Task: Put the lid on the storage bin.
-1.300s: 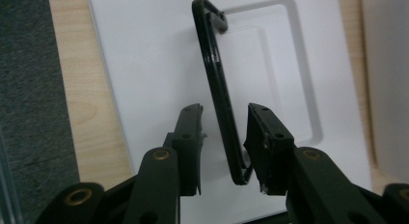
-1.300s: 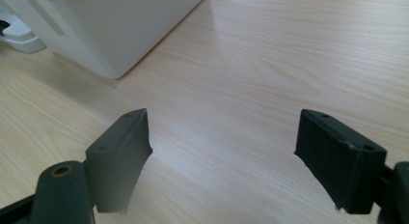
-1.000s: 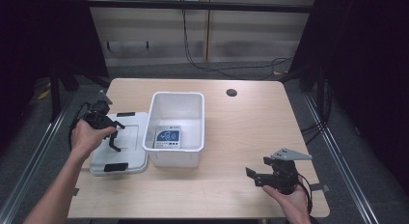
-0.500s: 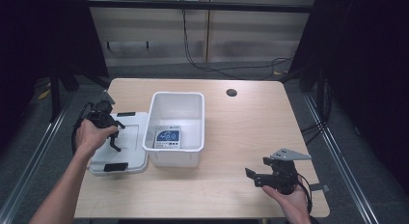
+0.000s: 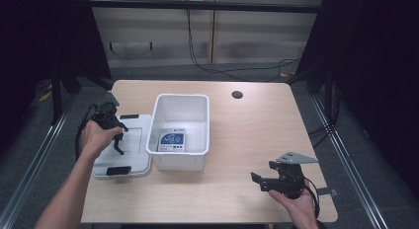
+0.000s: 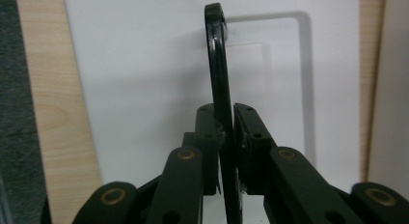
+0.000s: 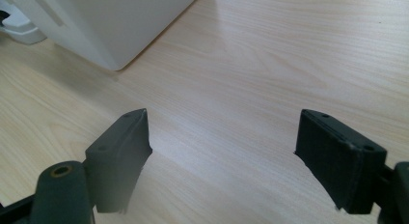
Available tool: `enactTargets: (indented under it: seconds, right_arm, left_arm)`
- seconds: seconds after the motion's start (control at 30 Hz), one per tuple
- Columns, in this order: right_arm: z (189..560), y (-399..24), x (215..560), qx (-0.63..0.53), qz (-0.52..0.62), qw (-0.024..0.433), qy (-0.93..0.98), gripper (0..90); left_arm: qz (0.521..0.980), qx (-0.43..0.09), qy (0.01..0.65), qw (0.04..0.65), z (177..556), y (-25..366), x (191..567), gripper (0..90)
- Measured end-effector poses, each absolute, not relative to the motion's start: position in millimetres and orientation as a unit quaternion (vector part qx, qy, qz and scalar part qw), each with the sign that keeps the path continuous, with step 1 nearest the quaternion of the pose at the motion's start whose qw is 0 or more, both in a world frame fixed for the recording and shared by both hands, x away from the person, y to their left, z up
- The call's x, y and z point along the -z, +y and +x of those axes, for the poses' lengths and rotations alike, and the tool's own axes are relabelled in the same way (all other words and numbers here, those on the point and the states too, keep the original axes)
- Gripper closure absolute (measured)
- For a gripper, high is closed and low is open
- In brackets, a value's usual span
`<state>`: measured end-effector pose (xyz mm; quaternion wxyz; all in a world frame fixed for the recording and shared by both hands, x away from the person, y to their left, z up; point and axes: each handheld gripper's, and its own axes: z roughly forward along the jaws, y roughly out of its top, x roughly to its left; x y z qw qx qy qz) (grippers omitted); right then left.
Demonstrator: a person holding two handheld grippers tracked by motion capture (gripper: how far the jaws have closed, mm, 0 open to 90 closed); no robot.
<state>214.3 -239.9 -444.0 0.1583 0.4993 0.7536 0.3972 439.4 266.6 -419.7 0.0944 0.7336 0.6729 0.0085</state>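
Observation:
A white bin (image 5: 202, 125) stands mid-table with a blue-and-white packet (image 5: 173, 140) lying flat in it. To its left lies the bin's white lid (image 5: 138, 157) with black latches at its far and near ends. My left gripper (image 5: 116, 140) hangs over the lid. In the left gripper view that gripper (image 6: 224, 119) is shut on a thin black flat piece (image 6: 217, 64), seen edge-on above the lid (image 6: 135, 64). My right gripper (image 5: 263, 172) rests low at the table's near right. Its jaws are wide open (image 7: 222, 137) with only bare wood between them.
A corner of the bin (image 7: 96, 26) lies ahead of the right gripper. A round cable hole (image 5: 237, 95) marks the far side of the wooden table (image 5: 257, 135). Dark floor and metal frame rails surround the table.
My left hand and gripper have shifted slightly to the right over the lid. The right gripper has not moved.

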Motion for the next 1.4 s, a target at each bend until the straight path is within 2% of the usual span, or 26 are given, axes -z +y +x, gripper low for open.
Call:
enactTargets:
  seconds: [0.2, 0.8, 0.97, 1.4]
  right_arm:
    - [214, -240, 444, -0.397, 0.500, 0.158, 0.754, 19.0]
    - [214, -240, 444, -0.396, 0.498, 0.159, 0.755, 18.7]
    - [214, -240, 444, -0.397, 0.499, 0.159, 0.754, 18.5]
    - [214, -239, 444, -0.394, 0.498, 0.158, 0.756, 18.1]
  left_arm:
    - [0.738, -0.007, 0.669, 0.087, 440, 264, 417, 84.5]
    - [0.743, -0.013, 0.663, 0.085, 435, 265, 404, 84.8]
    - [0.763, -0.013, 0.643, 0.071, 431, 268, 397, 84.9]
    - [0.772, -0.027, 0.631, 0.065, 425, 273, 382, 84.9]
